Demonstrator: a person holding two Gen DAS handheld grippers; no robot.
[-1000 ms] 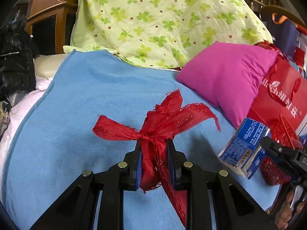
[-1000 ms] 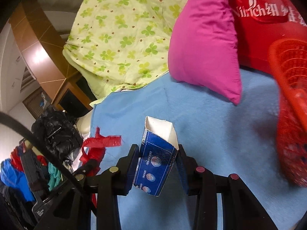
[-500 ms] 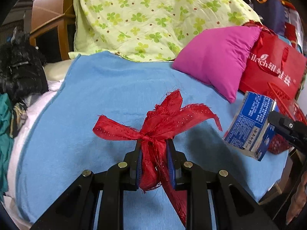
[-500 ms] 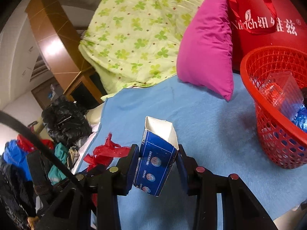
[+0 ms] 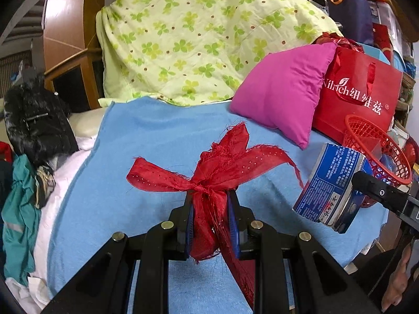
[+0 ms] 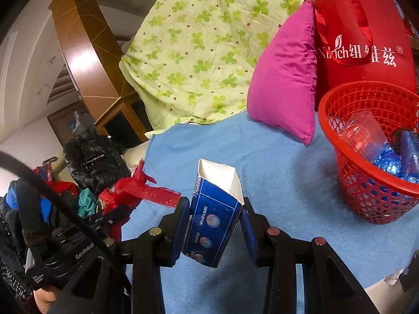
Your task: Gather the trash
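Above blue blanket (image 5: 146,141), both hands hold trash.

Red frayed ribbon (image 5: 209,172), blue-and-white carton (image 6: 214,225), red mesh basket (image 6: 366,183), magenta pillow (image 5: 282,91), light-blue blanket (image 5: 157,141), pale-yellow quilt (image 5: 199,34) with green clovers.

- My left gripper (image 5: 211,218) has drawn back and up from the blue cloth (image 5: 157,141), ribbon (image 5: 209,172) in its jaws
- My right gripper (image 6: 216,226) has pulled back with the box (image 6: 213,217)
- The red basket (image 6: 366,183), cut off before, now shows whole beside the pink pillow (image 6: 285,78)
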